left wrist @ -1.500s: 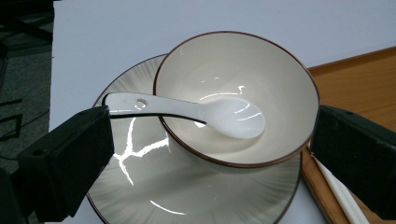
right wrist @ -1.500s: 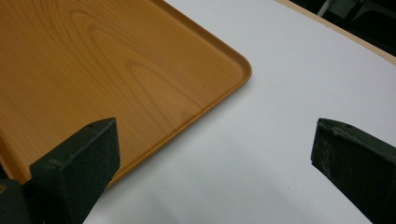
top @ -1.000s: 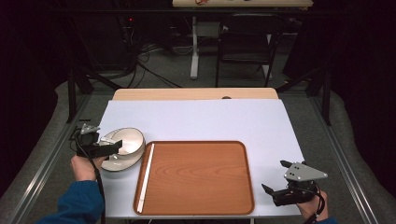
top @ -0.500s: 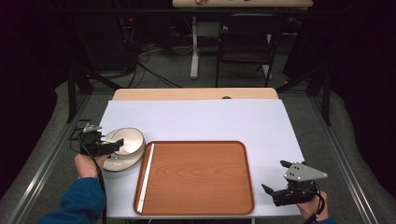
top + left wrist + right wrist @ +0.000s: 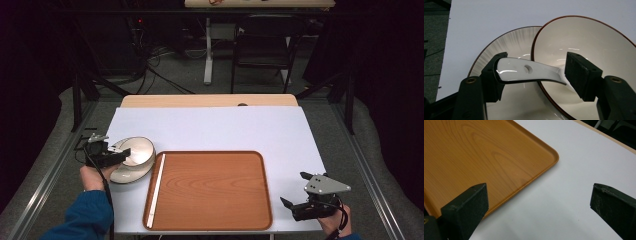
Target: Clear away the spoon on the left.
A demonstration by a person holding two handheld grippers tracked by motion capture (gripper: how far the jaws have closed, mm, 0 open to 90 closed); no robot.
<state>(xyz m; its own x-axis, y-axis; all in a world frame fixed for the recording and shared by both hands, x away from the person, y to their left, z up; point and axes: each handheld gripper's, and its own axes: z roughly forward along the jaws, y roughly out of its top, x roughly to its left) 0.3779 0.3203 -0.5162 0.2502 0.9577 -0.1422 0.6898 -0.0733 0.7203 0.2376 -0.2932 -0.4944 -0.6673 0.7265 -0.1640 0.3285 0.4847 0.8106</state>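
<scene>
The surface (image 5: 210, 127), covered w/ a white sheet, carries the wooden tray (image 5: 210, 187) at its near-middle, a pale strip (image 5: 155, 189) lying along the tray's left rim. Off the tray's left side, near the surface's left edge, sits a plate (image 5: 499, 50) w/ a bowl (image 5: 584, 45) resting tilted on it. A white ceramic spoon (image 5: 524, 71) lies w/ its handle sticking out over the plate, its scoop end down in the bowl.

My left gripper (image 5: 536, 75) has jaws abt half open and just been closing; the spoon handle is between them. The left pad looks to be touching the handle's tip, the right pad is clear of it, so no grip yet. My right gripper (image 5: 536, 202) idles at the near right corner, just off the tray's corner, jaws wide apart, holding nothing.

To do this pinch well, I reckon: centre the handle btw both pads before squeezing, close slowly since glazed ceramic is slick, and lift straight up so the scoop doesn't tip the bowl off the plate.
</scene>
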